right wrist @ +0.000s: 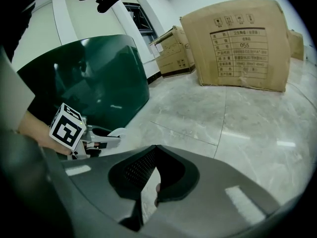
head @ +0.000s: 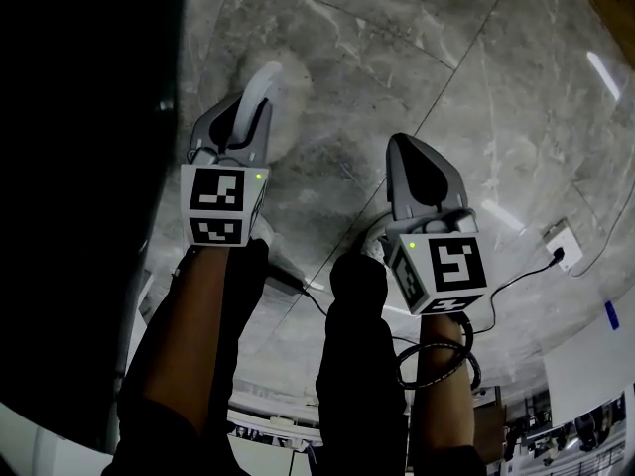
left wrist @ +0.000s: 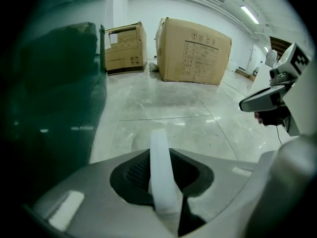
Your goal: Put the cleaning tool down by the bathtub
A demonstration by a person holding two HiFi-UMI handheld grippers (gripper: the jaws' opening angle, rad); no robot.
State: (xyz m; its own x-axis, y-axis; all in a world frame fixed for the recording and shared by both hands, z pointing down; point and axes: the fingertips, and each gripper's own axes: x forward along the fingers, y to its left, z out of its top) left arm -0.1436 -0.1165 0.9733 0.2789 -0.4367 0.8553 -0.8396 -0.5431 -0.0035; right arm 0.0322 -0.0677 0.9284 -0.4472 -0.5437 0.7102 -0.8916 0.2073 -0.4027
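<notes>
grey moulded jaws of the left gripper (head: 256, 107) clamp the cleaning tool (left wrist: 161, 172) by its smooth white handle, just beside the glossy, curved dark-green bathtub (right wrist: 94, 78). right gripper (right wrist: 154, 155) is pinched together, empty. polished grey marble floor tiles (head: 476, 87) meet at thin seams; cardboard boxes (right wrist: 237, 43) stand near a white wall (left wrist: 148, 9).

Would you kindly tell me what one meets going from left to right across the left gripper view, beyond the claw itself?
dark green bathtub → smaller cardboard box → large cardboard box → right gripper
</notes>
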